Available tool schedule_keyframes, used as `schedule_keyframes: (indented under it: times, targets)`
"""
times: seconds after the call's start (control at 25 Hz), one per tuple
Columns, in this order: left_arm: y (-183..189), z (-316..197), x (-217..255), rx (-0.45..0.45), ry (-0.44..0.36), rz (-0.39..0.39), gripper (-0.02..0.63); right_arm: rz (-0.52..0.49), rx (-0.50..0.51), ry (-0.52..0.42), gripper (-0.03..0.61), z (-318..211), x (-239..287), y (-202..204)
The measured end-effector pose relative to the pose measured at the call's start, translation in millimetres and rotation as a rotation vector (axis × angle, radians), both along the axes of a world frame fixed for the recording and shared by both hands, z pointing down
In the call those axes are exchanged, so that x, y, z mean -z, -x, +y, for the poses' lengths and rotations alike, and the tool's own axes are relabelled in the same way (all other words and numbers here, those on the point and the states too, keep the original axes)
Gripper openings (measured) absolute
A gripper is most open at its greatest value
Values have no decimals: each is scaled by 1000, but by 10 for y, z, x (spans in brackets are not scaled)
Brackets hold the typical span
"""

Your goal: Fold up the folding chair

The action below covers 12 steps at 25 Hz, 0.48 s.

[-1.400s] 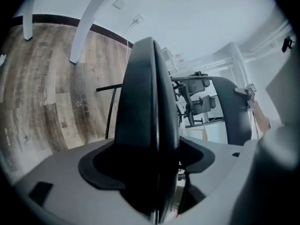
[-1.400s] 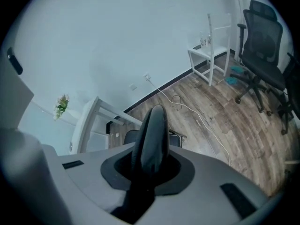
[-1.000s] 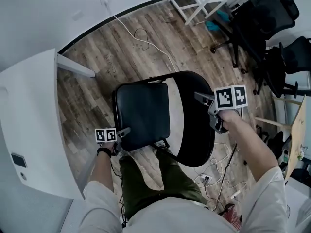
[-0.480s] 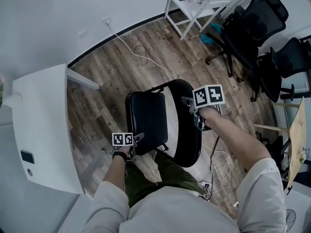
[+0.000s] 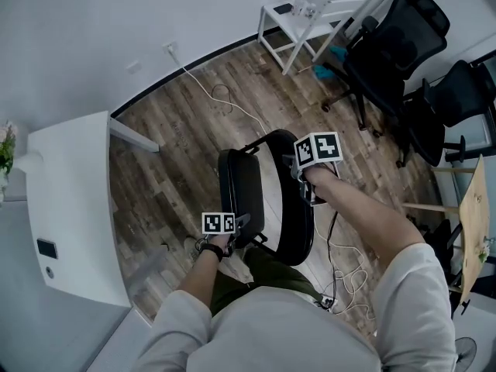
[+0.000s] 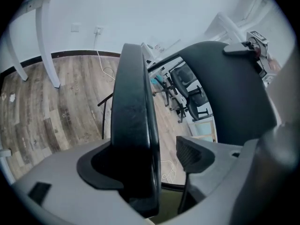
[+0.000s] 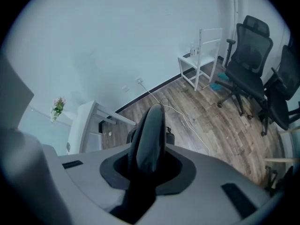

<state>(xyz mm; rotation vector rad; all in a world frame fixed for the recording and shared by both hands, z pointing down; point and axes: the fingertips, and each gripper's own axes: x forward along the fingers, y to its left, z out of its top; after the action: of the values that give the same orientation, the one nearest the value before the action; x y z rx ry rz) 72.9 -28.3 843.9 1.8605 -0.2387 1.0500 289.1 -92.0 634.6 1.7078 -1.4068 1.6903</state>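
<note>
The folding chair [image 5: 248, 208] stands on the wood floor [image 5: 178, 153] right in front of my legs, nearly closed. From the head view, its seat [image 5: 239, 180] is tipped up almost on edge, close beside the backrest [image 5: 298, 231].

My left gripper [image 5: 245, 223] is at the seat's near edge. Its own view tells me what the head view cannot: the jaws stand wide apart and the seat's edge lies between them against one pad. Floor shows through a gap before the other pad [image 6: 190, 153].

My right gripper [image 5: 297, 173] sits at the top of the backrest. Its view shows the jaws drawn in on the backrest's thin rim, a pad on each side. That view also picks up a small bunch of flowers [image 7: 58, 107] by the white table [image 5: 74, 208] at the left, which the head view catches only at its margin.

Farther off, the head view gives me black office chairs [image 5: 403, 53], a white stand [image 5: 306, 14] by the wall and a cable [image 5: 225, 99] trailing over the floor.
</note>
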Motion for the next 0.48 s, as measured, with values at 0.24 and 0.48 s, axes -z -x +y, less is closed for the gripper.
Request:
schedule_keyframes:
  times: [0.24,0.48]
  targets:
    - [-375,335,189,-60,-3,11,370,6,-10,13,97,65,73,-50]
    - [-664,616,259,-201,-56,-5,371,17,-14,21,101,91,130,-101]
